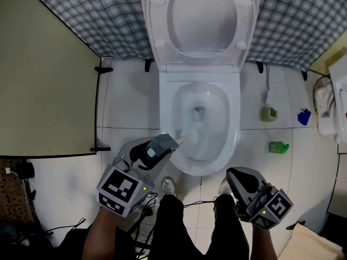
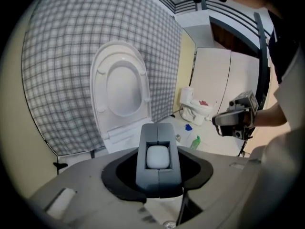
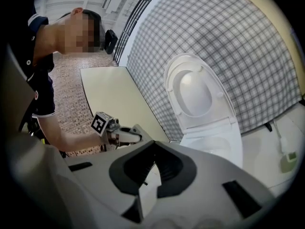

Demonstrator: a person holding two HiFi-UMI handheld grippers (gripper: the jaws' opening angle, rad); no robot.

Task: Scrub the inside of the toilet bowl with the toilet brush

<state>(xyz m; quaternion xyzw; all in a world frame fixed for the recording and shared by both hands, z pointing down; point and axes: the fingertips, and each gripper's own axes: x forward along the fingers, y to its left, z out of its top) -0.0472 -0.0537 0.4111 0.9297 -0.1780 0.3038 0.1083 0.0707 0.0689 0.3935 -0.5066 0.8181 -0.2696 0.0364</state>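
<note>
Over the white toilet bowl (image 1: 232, 118), lid (image 1: 201, 15) tipped up, the head view looks straight in. The bowl holds the toilet brush (image 1: 188, 140), its head at the near-left inner wall. Only the left gripper view gives us the grasp: the left gripper (image 1: 171, 141) is clamped on the brush's white handle end (image 2: 157, 156). The right gripper (image 1: 235, 173) hangs outside the bowl, jaws pressed together, empty. A green bottle (image 1: 278, 147) sits on the tiles at right.
</note>
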